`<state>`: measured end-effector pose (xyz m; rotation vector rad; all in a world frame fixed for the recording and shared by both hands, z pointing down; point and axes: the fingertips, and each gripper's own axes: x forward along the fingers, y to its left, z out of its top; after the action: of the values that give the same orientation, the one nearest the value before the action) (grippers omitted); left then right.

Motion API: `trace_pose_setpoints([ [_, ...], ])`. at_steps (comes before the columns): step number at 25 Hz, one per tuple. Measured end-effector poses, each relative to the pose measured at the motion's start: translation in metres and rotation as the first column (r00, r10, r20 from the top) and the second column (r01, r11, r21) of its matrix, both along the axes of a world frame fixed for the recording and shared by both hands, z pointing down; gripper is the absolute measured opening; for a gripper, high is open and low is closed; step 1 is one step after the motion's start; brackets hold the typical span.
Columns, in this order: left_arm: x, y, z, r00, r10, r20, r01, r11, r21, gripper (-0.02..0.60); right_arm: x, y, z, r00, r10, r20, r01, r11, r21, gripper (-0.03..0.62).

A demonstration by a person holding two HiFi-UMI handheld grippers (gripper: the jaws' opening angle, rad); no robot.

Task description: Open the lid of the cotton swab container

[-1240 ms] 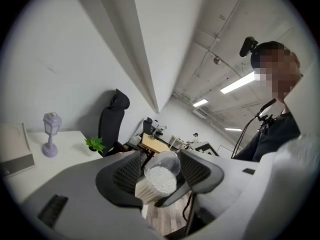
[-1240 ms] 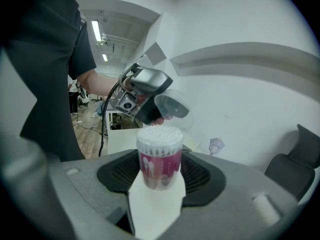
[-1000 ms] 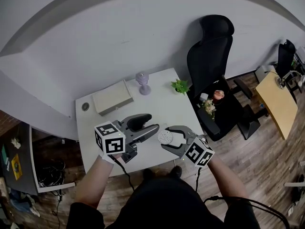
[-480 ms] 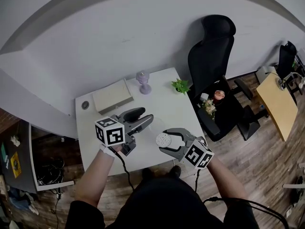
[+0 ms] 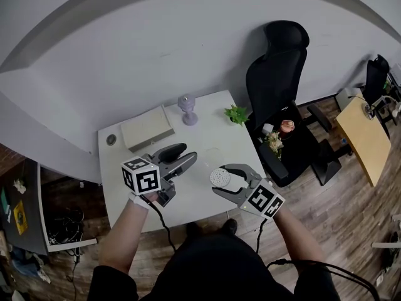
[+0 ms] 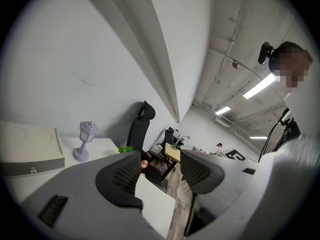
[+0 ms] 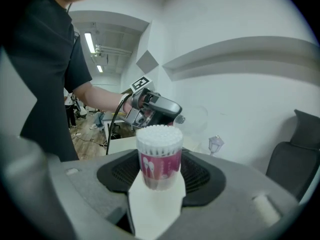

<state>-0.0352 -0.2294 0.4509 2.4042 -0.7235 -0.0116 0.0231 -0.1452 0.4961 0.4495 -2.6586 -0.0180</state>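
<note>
My right gripper (image 5: 229, 182) is shut on the cotton swab container (image 5: 218, 177), held upright above the white table's front edge. In the right gripper view the container (image 7: 160, 156) has a pink label and a clear body, and its white swab tips are bare on top. It stands between my right gripper's (image 7: 160, 173) black pads. To its left, my left gripper (image 5: 190, 160) is held apart from it. At the tips of my left gripper (image 7: 172, 115) there is a faint clear round lid (image 7: 197, 118). The lid is hard to make out in the left gripper view, where my left gripper (image 6: 160, 171) has its jaws spread wide.
On the white table (image 5: 207, 137) are a beige box (image 5: 147, 128), a lilac lantern figure (image 5: 187, 108) and a small green plant (image 5: 236, 113) at the far right corner. A black office chair (image 5: 276, 68) stands to the right. Cables trail from both grippers.
My left gripper has drawn back to the left, away from the container. The right gripper and the container have barely shifted.
</note>
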Motion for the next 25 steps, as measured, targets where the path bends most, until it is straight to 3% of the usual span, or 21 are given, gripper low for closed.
trace_pose_setpoints([
  [9,-0.01,0.011,0.013,0.998,-0.066,0.017,0.066,0.998,-0.007,0.244,0.008,-0.016,-0.015,0.996,0.076,0.05,-0.076,0.997,0.007,0.252],
  [15,-0.014,0.023,0.012,0.99,-0.124,0.072,0.121,0.992,0.041,0.244,0.016,-0.028,-0.029,0.985,0.15,0.091,-0.15,0.989,-0.004,0.252],
  [25,-0.017,0.042,0.012,0.984,-0.166,0.059,0.164,0.986,0.04,0.244,0.05,-0.062,-0.051,0.911,0.366,0.187,-0.358,0.931,-0.079,0.252],
])
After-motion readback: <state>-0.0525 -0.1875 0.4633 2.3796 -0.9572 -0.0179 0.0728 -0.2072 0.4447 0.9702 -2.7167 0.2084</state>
